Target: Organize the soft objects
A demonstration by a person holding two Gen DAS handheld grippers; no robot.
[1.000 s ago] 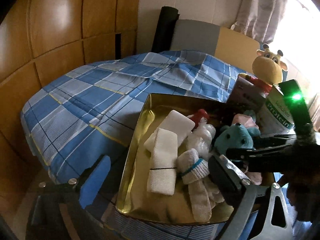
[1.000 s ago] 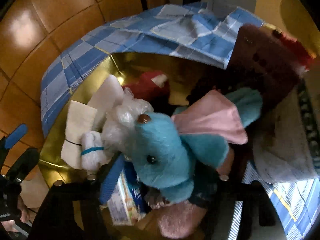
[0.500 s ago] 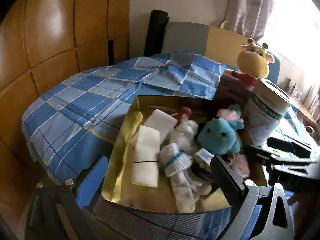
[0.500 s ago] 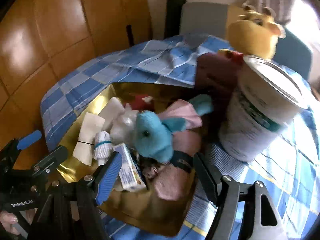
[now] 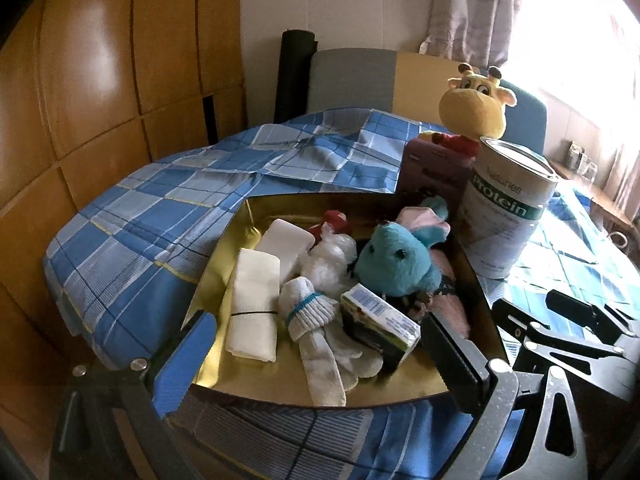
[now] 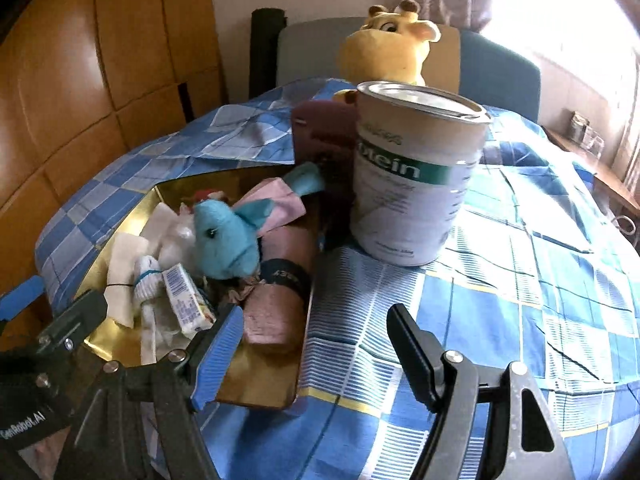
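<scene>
Here, both tools wide and empty: left tool [image 5: 316,354] before the gold tray [image 5: 224,256], right tool [image 6: 316,344] beside it. Inside, teal plush [image 5: 394,262], rolled socks [image 5: 308,310], folded cloths.

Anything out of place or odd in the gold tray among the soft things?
Yes: a small printed carton, a rigid box, lies tilted among the soft items in the gold tray, propped on the white socks beside the blue plush. Both grippers, left and right, are open and empty.
</scene>
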